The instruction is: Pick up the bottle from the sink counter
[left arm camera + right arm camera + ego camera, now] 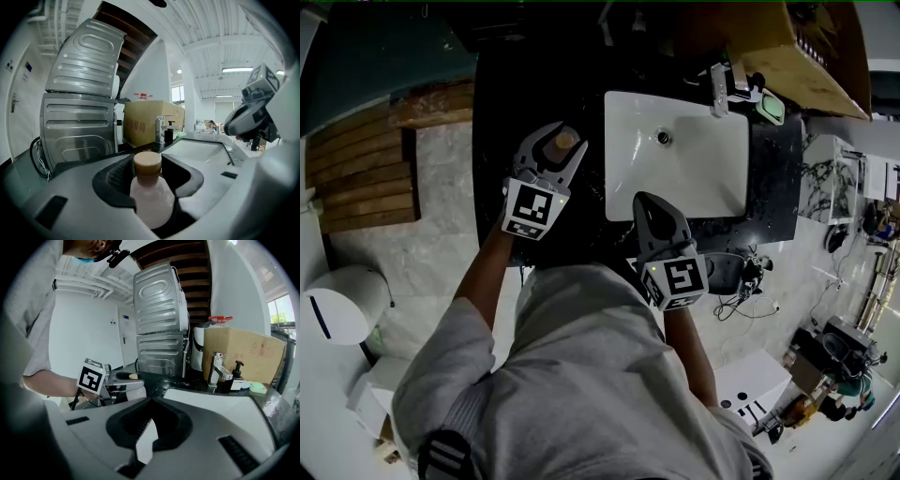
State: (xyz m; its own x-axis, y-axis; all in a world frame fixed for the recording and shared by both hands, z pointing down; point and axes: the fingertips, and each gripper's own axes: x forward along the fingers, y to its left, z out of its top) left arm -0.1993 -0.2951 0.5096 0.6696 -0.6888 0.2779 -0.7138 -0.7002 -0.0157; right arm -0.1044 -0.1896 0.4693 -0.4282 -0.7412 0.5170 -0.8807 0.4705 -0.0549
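Observation:
A small pale bottle (pixel 150 199) with a tan cap (pixel 147 162) stands upright between the jaws of my left gripper (pixel 149 187), which is shut on it. In the head view that left gripper (pixel 563 148) is over the black counter (pixel 502 89) just left of the white sink (pixel 694 178), and the bottle cap (pixel 566 140) shows at its tip. The bottle's base is hidden. My right gripper (pixel 644 200) hovers at the sink's front edge, shut and empty; its jaws (pixel 150 401) meet at the tip. The right gripper view also shows the left gripper (pixel 117 379).
A chrome faucet (pixel 718 86), a dark soap dispenser (pixel 236 373) and a green soap dish (pixel 772 109) stand behind the basin. A cardboard box (pixel 792 52) sits at the back right. Steel appliances (pixel 79 117) rise behind the counter. Wooden slats (pixel 366 173) lie on the floor at left.

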